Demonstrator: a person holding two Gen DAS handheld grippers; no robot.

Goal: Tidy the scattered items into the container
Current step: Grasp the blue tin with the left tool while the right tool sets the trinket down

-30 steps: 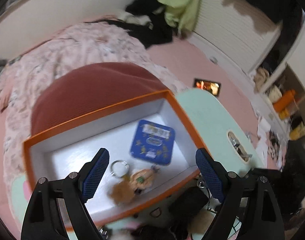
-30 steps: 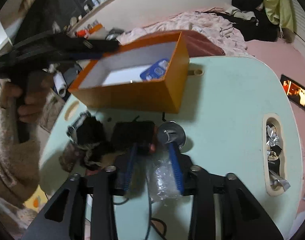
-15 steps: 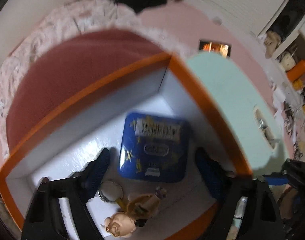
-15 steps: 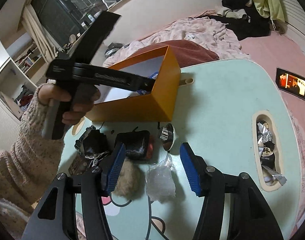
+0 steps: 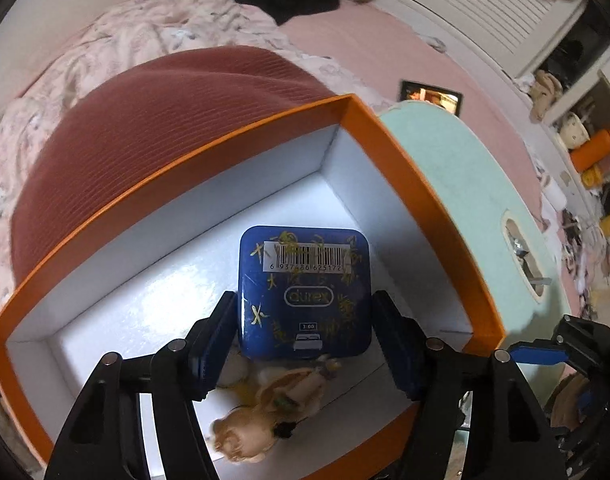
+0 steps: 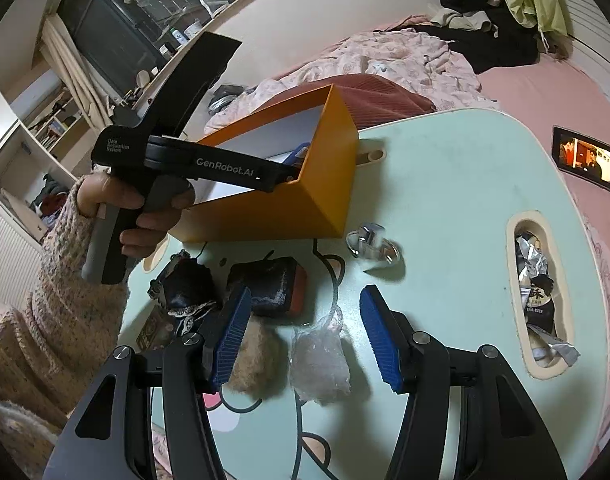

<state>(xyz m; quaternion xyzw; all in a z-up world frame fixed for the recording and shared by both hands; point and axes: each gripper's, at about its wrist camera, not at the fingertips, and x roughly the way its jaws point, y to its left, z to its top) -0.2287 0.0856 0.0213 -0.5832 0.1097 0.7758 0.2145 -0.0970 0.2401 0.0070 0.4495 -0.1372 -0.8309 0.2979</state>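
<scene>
The blue tin (image 5: 305,292) and plush keychain (image 5: 265,412) already lie in the orange box (image 5: 405,184), the left gripper (image 5: 305,340) fingers closing around the tin, while pouches, a fluffy ball (image 6: 257,356) and a plastic bag (image 6: 319,364) wait on the tabletop (image 6: 445,208) at lower centre under the right gripper (image 6: 305,340) fingers, spread and empty.

Box at the back of the desk, loose things in front of it

The box (image 6: 305,200) stands on the desk (image 6: 445,200), a tin (image 5: 305,292) and a small doll (image 5: 273,408) lying inside, the doll nearer than the tin. Before the box lie a metal hook (image 6: 373,244), a dark pouch (image 6: 269,284), a furry ball (image 6: 253,356) and a plastic bag (image 6: 319,364). A tablet (image 6: 585,158) lies on the bed to the right.
</scene>
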